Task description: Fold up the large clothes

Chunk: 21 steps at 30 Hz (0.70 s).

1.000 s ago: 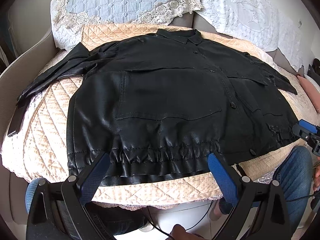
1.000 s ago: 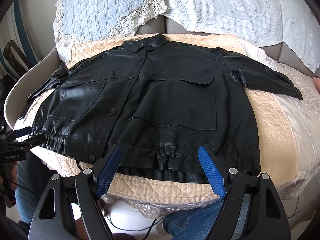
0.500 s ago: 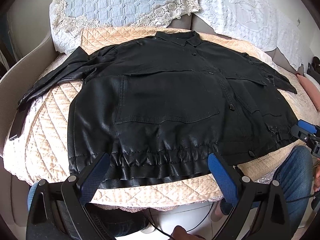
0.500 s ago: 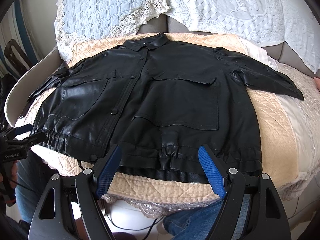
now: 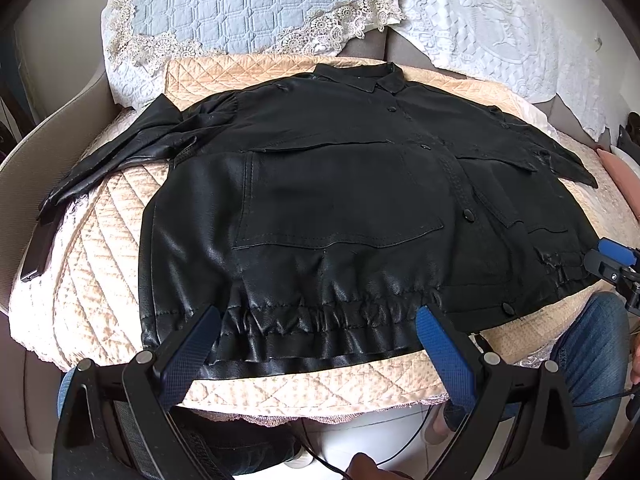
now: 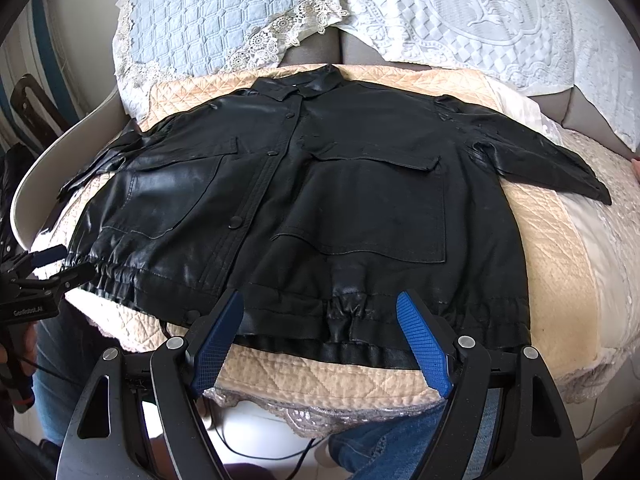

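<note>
On the quilted sofa cover [image 5: 100, 264] lies the jacket [image 5: 340, 200], slick, heavy, floppy; left claw [image 5: 318, 344] and right claw [image 6: 320, 336] gape wide, empty — take the gathered hem [image 6: 344, 312]

sofa [image 5: 32, 152] | peach quilted cover [image 5: 320, 384] | black jacket [image 5: 340, 200] flat | possibly phone [image 5: 38, 252]

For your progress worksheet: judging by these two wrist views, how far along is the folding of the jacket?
Done: the black leather-look jacket lies spread flat, buttoned, on the beige quilted cover. In hand: nothing; left tongs and right tongs hover open near its gathered hem. Left: every fold, sleeves included.
</note>
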Each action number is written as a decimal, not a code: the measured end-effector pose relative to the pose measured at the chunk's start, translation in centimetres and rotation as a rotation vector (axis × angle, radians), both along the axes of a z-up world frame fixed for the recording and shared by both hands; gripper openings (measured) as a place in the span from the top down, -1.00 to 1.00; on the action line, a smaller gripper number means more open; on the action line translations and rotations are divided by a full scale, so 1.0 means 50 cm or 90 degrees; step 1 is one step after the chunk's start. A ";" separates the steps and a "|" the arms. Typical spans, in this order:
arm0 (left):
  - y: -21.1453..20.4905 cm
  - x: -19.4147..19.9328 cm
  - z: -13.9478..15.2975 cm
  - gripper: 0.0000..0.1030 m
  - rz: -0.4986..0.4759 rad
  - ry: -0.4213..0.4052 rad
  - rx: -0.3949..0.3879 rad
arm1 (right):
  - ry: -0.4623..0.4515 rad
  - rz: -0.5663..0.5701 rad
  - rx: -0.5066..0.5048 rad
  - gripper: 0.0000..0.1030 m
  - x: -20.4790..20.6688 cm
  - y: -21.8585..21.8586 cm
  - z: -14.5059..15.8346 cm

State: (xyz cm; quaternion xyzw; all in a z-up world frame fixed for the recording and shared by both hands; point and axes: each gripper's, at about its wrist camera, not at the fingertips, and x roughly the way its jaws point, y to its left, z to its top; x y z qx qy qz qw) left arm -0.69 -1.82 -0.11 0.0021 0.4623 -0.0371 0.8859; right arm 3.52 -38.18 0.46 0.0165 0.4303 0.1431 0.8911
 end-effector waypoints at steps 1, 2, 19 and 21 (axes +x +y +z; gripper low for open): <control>0.000 0.000 -0.001 -0.94 0.000 0.001 0.000 | 0.000 0.001 0.000 -0.54 0.000 0.000 0.000; 0.000 0.000 -0.002 -0.94 0.001 0.001 0.000 | 0.000 0.000 0.000 -0.54 0.000 0.000 0.000; 0.002 -0.002 -0.006 -0.94 0.005 0.000 0.004 | 0.001 0.003 -0.003 -0.54 0.002 0.011 0.000; 0.003 -0.002 -0.007 -0.94 0.005 0.000 0.004 | 0.000 0.004 -0.004 -0.54 0.002 0.012 0.001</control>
